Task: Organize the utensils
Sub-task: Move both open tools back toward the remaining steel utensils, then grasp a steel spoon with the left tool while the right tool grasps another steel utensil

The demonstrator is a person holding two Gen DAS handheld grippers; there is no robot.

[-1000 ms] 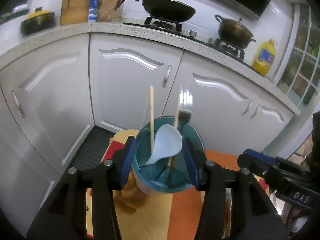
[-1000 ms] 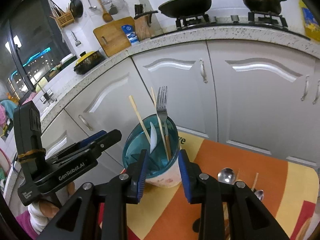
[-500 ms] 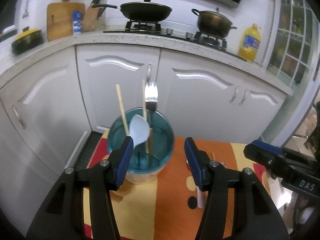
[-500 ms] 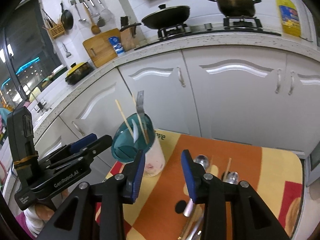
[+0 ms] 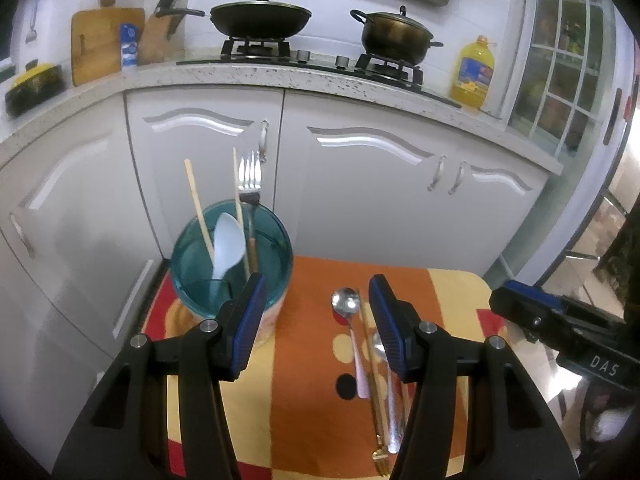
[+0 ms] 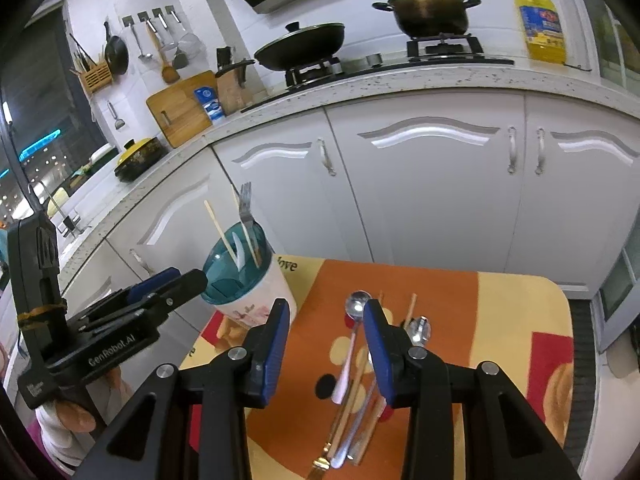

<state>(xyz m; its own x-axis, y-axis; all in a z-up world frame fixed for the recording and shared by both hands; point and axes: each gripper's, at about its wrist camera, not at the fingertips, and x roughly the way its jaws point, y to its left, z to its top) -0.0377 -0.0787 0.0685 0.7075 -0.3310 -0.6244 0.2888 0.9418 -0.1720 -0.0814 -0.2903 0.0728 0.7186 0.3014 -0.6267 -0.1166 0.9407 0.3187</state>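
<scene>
Both grippers hung open and empty above a small table (image 5: 448, 284) covered in an orange and yellow cloth. The left gripper (image 5: 316, 322) had its jaws spread wide between the holder and the loose cutlery, while the right gripper (image 6: 325, 344), jaws equally apart, was poised above the loose pile. A teal-rimmed utensil holder (image 5: 230, 256) stood at the table's left corner, already carrying a fork (image 5: 249, 178), a white plastic spoon (image 5: 227, 242) and two chopsticks (image 5: 199, 208). Unsorted pieces lay flat together on the cloth to its right: a metal spoon (image 6: 356, 304) with a pale handle, a second spoon (image 6: 418, 328), chopsticks and a gold-toned fork (image 6: 320, 462). The metal pieces looked stiff, light and probably slippery, best pinched across the narrow handle near mid-length; lying flush and touching, they seemed likely to shift or come up in pairs.
</scene>
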